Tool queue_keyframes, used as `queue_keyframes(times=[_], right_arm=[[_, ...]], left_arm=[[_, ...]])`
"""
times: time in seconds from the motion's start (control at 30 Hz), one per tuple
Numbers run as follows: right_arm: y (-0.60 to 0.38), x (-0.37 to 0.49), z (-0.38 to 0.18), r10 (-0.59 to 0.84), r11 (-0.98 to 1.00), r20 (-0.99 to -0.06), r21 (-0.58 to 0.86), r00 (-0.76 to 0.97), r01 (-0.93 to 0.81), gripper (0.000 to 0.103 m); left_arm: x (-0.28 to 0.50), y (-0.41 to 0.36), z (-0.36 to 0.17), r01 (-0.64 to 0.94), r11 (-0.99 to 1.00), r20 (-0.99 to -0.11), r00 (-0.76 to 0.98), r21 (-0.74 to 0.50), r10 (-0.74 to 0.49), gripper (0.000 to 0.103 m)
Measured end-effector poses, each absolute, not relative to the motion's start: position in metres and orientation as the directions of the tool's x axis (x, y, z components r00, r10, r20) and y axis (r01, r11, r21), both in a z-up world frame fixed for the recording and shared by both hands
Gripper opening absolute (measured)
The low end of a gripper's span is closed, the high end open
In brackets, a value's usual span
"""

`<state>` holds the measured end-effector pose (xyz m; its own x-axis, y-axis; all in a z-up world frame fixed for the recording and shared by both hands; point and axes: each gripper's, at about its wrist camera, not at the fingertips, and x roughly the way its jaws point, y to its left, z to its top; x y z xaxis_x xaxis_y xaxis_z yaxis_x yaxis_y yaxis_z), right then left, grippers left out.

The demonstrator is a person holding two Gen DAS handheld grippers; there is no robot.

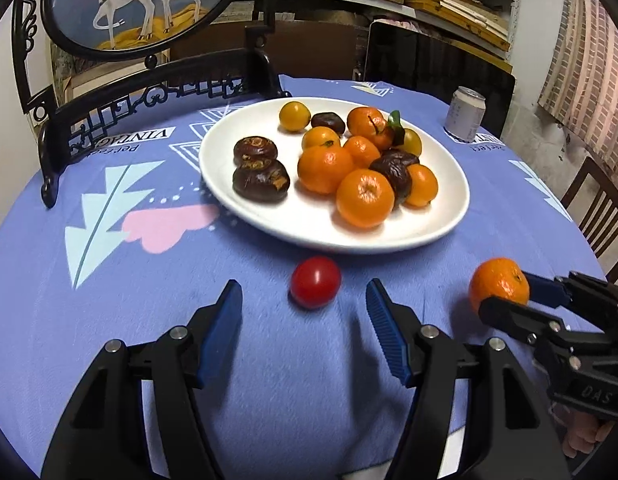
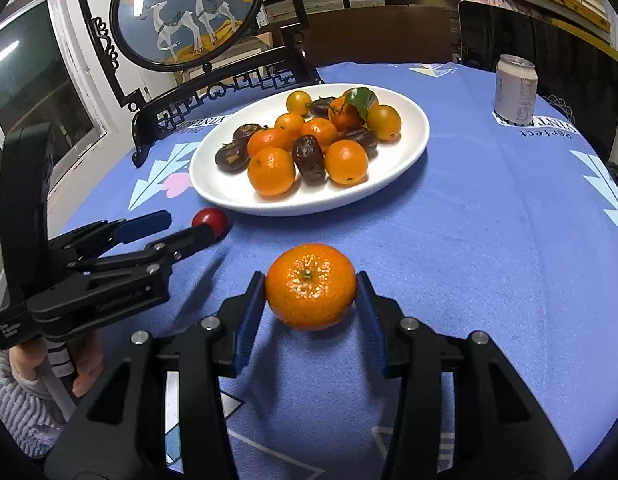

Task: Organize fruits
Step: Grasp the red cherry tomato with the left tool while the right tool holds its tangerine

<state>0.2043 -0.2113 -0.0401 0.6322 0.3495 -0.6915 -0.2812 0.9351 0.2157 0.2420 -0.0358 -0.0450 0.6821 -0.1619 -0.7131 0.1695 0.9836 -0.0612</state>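
A white plate (image 1: 437, 216) holds several mandarins, yellow tomatoes and dark brown fruits; it also shows in the right wrist view (image 2: 405, 148). A red cherry tomato (image 1: 315, 282) lies on the blue tablecloth just in front of the plate, a little ahead of my open left gripper (image 1: 305, 300), between its fingertips' line. It also shows in the right wrist view (image 2: 210, 221). My right gripper (image 2: 311, 292) is shut on a mandarin (image 2: 310, 286), its pads touching both sides. The left wrist view shows that mandarin (image 1: 499, 284) at the right.
A drink can (image 1: 465, 114) stands at the table's far right, also in the right wrist view (image 2: 516, 88). A black ornamental stand with a round deer picture (image 1: 141, 0) stands at the far left. A wooden chair (image 1: 597, 208) is beyond the right edge.
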Motion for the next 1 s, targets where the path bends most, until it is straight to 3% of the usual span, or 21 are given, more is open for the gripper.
queue_keyframes(times=[0.23, 0.37, 0.5, 1.0], right_arm=[[-0.214, 0.207, -0.042, 0.356, 0.933, -0.699, 0.232, 0.620, -0.274, 0.047], [-0.213, 0.208, -0.044, 0.358, 0.932, -0.703, 0.232, 0.615, -0.278, 0.047], [-0.213, 0.210, -0.045, 0.355, 0.934, -0.705, 0.230, 0.614, -0.275, 0.047], [-0.205, 0.203, -0.043, 0.345, 0.935, -0.699, 0.196, 0.627, -0.296, 0.047]], left_arm=[[0.252, -0.041, -0.052, 0.198, 0.977, -0.732, 0.654, -0.078, -0.191, 0.044], [0.253, -0.045, -0.052, 0.213, 0.974, -0.728, 0.656, -0.076, -0.200, 0.041], [0.258, -0.047, -0.055, 0.216, 0.974, -0.738, 0.645, -0.073, -0.198, 0.031], [0.223, -0.036, -0.041, 0.181, 0.983, -0.695, 0.703, -0.027, -0.149, 0.028]])
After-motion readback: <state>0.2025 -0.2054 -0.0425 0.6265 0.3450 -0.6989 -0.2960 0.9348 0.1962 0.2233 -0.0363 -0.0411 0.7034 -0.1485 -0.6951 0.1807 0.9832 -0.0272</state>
